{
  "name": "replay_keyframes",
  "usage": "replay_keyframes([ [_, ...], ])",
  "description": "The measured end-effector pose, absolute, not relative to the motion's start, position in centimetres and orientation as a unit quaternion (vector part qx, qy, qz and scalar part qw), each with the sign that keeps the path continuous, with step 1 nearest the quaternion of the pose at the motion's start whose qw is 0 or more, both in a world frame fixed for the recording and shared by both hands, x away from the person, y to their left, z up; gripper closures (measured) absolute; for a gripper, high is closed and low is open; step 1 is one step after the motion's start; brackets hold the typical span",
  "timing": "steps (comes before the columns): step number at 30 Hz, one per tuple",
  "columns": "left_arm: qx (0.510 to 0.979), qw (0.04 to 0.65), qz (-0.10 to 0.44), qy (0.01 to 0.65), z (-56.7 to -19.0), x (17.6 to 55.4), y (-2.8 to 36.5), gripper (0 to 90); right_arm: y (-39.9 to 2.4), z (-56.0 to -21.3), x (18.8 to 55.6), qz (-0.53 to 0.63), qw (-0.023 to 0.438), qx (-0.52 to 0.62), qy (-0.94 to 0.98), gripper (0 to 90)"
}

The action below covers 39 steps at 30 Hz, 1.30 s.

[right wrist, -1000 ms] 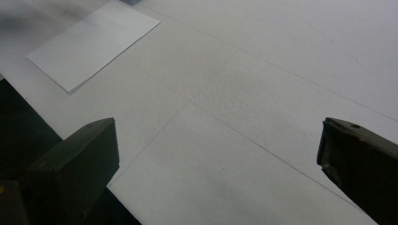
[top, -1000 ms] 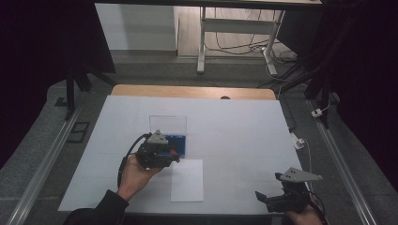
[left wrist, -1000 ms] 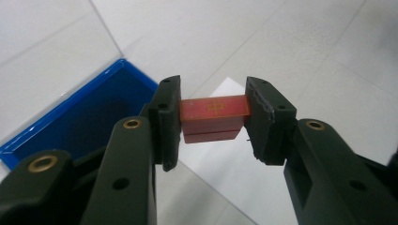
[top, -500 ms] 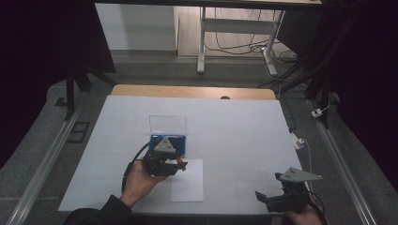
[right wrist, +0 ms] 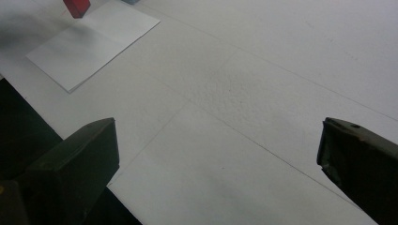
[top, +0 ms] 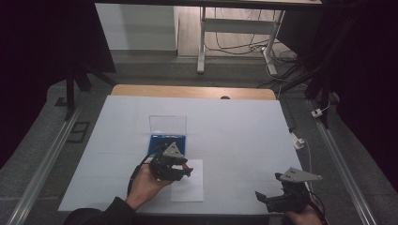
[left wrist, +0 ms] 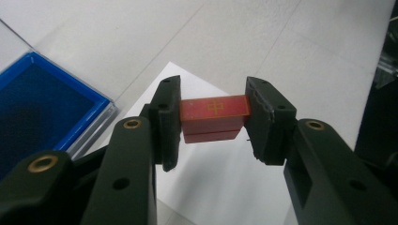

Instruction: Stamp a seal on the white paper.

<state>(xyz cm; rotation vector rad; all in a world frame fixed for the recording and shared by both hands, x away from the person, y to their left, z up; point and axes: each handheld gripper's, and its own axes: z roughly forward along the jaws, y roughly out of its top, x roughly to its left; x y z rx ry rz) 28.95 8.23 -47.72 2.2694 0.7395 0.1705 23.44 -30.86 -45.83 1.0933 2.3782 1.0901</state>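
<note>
Left claw [top: 184,169] carries a red block [left wrist: 215,117] over the white sheet [top: 192,190].

The left claw is clamped on the block, 1 pad on each end, holding it clear above the sheet's far left corner, just near of the blue box [top: 167,140] with its clear lid [top: 167,124] standing up. The right claw [right wrist: 218,164] idles at the near right of the table [top: 244,136], jaws wide apart and holding nothing. The job in hand looks like setting the block down on the sheet. To do it well, I would keep the block level, lower it straight until its underside rests flat on the paper, then part the jaws evenly so neither pad drags it or creases the sheet, and lift away vertically.
</note>
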Motion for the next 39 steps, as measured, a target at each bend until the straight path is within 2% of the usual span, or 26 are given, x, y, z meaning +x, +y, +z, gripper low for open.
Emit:
replay_keyframes([
  [20, 0.891, 0.346, 0.067, 0.285, -49.9, 29.1, 7.5, 58.3, -30.8, -45.8, 23.4, 0.38, 0.154, 0.381, 0.829, 0.0],
  [30, 0.895, 0.336, 0.088, 0.279, -50.4, 29.1, 7.3, 58.4, -30.8, -45.8, 23.4, 0.38, 0.153, 0.38, 0.829, 0.0],
  [39, 0.888, 0.345, 0.09, 0.29, -50.7, 28.9, 7.4, 58.7, -30.8, -45.8, 23.4, 0.378, 0.154, 0.378, 0.831, 0.0],
])
